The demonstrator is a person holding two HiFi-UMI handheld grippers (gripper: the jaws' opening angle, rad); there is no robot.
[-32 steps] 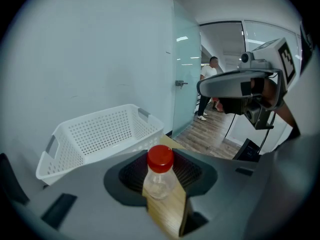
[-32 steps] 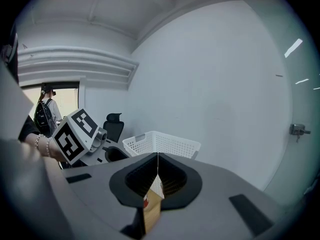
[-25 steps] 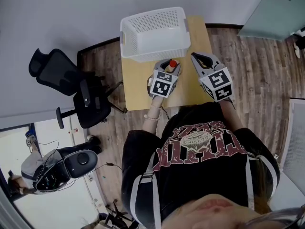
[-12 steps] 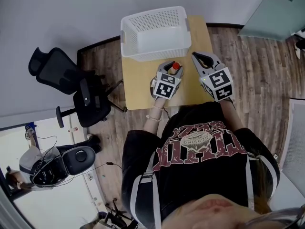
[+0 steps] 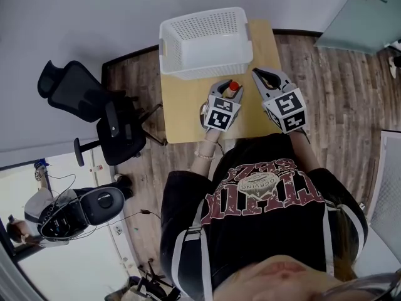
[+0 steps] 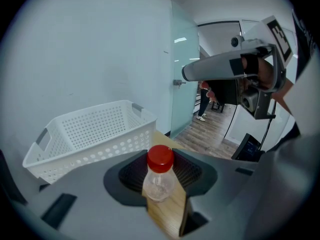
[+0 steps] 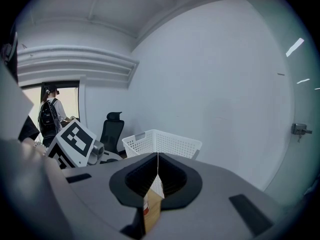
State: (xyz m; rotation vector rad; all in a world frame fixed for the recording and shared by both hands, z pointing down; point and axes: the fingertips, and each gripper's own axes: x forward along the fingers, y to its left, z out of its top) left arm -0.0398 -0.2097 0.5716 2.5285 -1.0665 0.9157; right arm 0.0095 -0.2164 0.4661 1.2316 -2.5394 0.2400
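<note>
Left gripper view, clear bottle (image 6: 158,185), red cap (image 6: 160,158), upright, held by left tool (image 6: 160,173), right tool (image 7: 158,176) closed

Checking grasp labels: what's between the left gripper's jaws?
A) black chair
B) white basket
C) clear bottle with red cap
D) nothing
C: the left gripper view shows a red-capped bottle standing between the jaws of the left gripper, with the basket behind it.

At the head view's centre, the left tongs (image 5: 229,89) point up-frame, jaws clamped on a red-capped bottle (image 6: 159,176). Just right of them, the right tongs (image 5: 262,75) lie roughly parallel, jaws pressed together.
</note>
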